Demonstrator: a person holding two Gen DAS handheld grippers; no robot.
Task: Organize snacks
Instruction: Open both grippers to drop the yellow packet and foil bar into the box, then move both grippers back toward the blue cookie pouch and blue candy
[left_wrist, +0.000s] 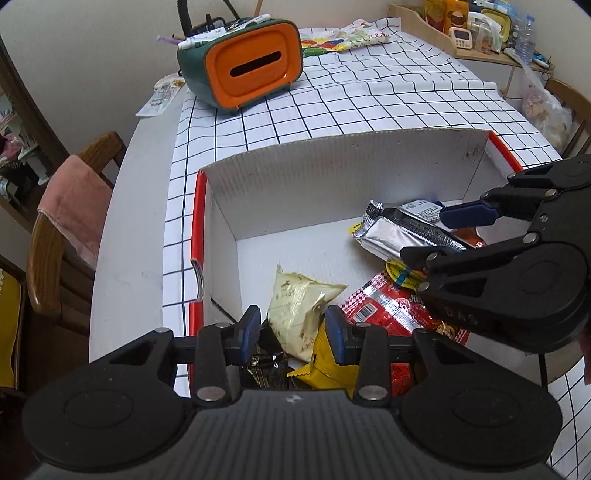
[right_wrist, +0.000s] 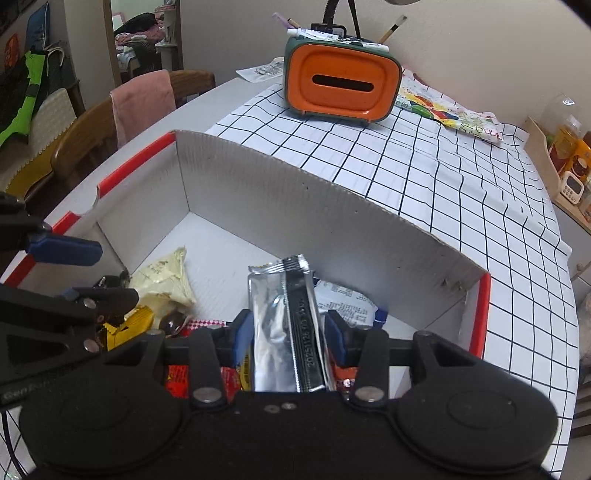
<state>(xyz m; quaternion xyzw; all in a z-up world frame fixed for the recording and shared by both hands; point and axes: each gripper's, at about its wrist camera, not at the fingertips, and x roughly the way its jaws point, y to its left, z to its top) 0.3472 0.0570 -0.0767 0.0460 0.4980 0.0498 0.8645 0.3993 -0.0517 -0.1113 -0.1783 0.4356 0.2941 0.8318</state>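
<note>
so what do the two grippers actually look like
Both are matte black plastic: the left gripper and right gripper each have two blue-padded fingers on linkage arms with silver pivot pins, round discs at the base and a ribbed body between.

Beige walls, a wooden chair (left_wrist: 55, 236) draped with pink cloth (left_wrist: 74, 206).

box (right_wrist: 332, 229): on the counter (right_wrist: 443, 177), under both claws;
foil packet (right_wrist: 284, 325): between the right claw (right_wrist: 290, 332) pads;
tissue holder (right_wrist: 341, 86): beyond the box
</note>
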